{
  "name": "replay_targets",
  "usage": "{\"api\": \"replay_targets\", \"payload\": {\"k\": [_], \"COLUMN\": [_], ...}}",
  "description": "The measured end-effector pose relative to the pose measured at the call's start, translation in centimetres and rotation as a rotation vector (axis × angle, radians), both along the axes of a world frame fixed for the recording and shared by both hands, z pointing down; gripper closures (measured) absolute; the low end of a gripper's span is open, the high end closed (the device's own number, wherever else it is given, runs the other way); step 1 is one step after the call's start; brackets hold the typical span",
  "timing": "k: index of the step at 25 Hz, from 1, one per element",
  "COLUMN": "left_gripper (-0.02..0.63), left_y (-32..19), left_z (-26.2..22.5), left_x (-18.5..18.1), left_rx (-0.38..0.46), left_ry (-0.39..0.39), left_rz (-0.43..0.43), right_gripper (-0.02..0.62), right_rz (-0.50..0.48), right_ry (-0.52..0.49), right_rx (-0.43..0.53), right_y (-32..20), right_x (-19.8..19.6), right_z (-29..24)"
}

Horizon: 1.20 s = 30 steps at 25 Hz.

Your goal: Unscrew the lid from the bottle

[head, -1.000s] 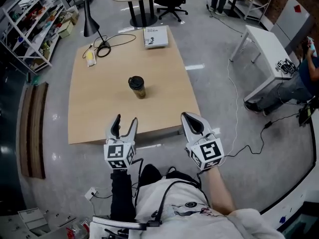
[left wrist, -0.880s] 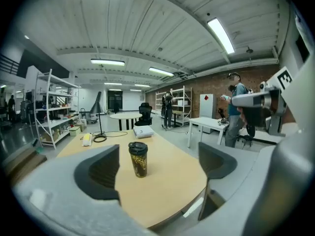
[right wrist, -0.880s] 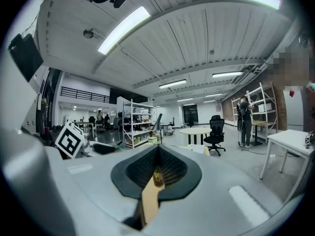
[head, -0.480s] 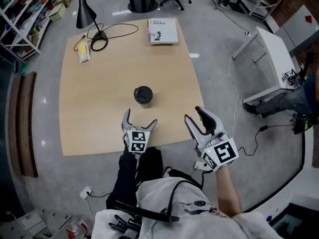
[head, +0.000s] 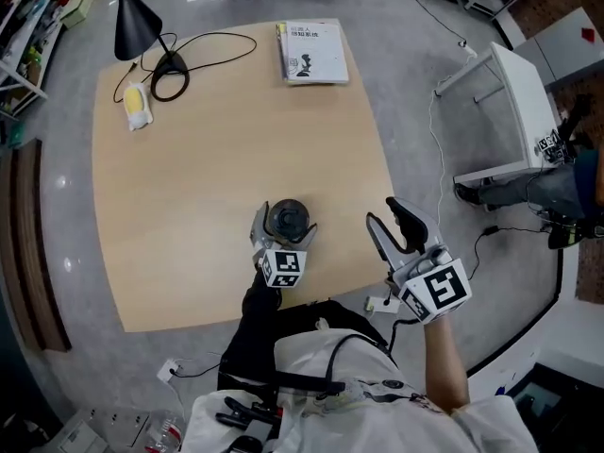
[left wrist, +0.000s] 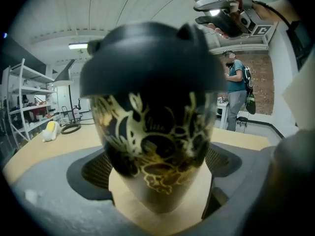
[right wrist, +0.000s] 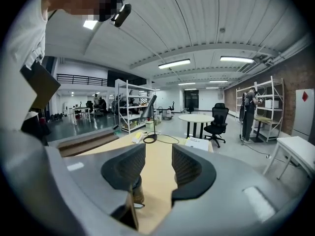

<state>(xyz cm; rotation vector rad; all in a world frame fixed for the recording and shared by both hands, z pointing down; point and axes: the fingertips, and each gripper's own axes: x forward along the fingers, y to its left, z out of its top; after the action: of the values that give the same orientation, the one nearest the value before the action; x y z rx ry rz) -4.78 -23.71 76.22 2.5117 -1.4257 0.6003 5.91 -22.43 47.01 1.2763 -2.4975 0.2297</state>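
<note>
A dark bottle (head: pixel 288 219) with a gold pattern and a black lid (left wrist: pixel 150 58) stands upright near the front edge of the wooden table (head: pixel 189 206). My left gripper (head: pixel 284 225) has its jaws spread wide on either side of the bottle (left wrist: pixel 157 146). The pads (left wrist: pixel 96 171) sit beside the bottle's body and do not press on it. My right gripper (head: pixel 387 217) hovers just off the table's right front edge, to the right of the bottle. Its jaws are opening, and the narrow gap between them in the right gripper view (right wrist: pixel 158 163) holds nothing.
At the table's far left stand a black lamp (head: pixel 137 26), a coiled cable (head: pixel 170 83) and a yellow object (head: pixel 138 107). A book (head: pixel 313 53) lies at the far edge. A white table (head: pixel 528 92) and a person (head: pixel 566 192) are to the right.
My left gripper has moved forward to the bottle and its jaws have opened wide around it. My right gripper's jaws have parted from shut.
</note>
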Motion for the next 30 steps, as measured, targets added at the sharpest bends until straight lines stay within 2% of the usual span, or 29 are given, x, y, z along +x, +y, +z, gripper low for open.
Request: {"api": "replay_targets", "payload": {"k": [4,5,7,12,14,17,19,23,26,28,30], "left_gripper": [0.013,0.028,0.102,0.151,0.166,0.178,0.183,0.183,0.182,0.181,0.181], "left_y": [-1.0,-1.0,-1.3,-1.9,-2.1,-2.1,-2.2,-3.2,-3.0,-2.6,-1.6], "left_z": [-0.3,-0.4,-0.4,-0.1,0.0,-0.4,-1.2,-6.3,-11.7,-15.4,-18.7], "left_x": [1.0,1.2,1.4,1.4,1.1,1.2,1.3,1.8,2.6,2.8,3.1], "left_rx": [0.017,0.020,0.018,-0.041,-0.089,-0.165,-0.171,-0.085,0.021,0.089,0.130], "left_ry": [0.003,0.000,-0.020,-0.044,-0.022,0.063,0.104,0.128,0.121,0.116,0.115], "left_rz": [0.028,0.040,0.065,0.076,0.063,0.061,0.060,0.073,0.103,0.104,0.088], "right_gripper": [0.429,0.430,0.433,0.436,0.437,0.437,0.437,0.437,0.433,0.404,0.303], "right_rz": [0.026,0.030,0.032,0.056,0.059,0.038,0.018,-0.030,-0.141,-0.264,-0.389], "right_ry": [0.029,0.034,0.047,0.060,0.057,0.048,0.031,0.005,-0.013,-0.021,-0.025], "right_rx": [-0.037,-0.043,-0.051,-0.075,-0.079,-0.087,-0.094,-0.082,-0.047,-0.018,-0.012], "right_y": [-0.9,-1.0,-1.2,-1.1,-1.1,-0.7,-0.4,0.2,0.9,1.4,2.4], "right_x": [0.2,0.2,0.3,1.6,1.7,1.4,0.9,-0.1,-1.7,-3.3,-4.7], "right_z": [1.5,1.8,2.3,3.0,3.2,3.4,3.8,3.6,1.9,0.2,-1.9]}}
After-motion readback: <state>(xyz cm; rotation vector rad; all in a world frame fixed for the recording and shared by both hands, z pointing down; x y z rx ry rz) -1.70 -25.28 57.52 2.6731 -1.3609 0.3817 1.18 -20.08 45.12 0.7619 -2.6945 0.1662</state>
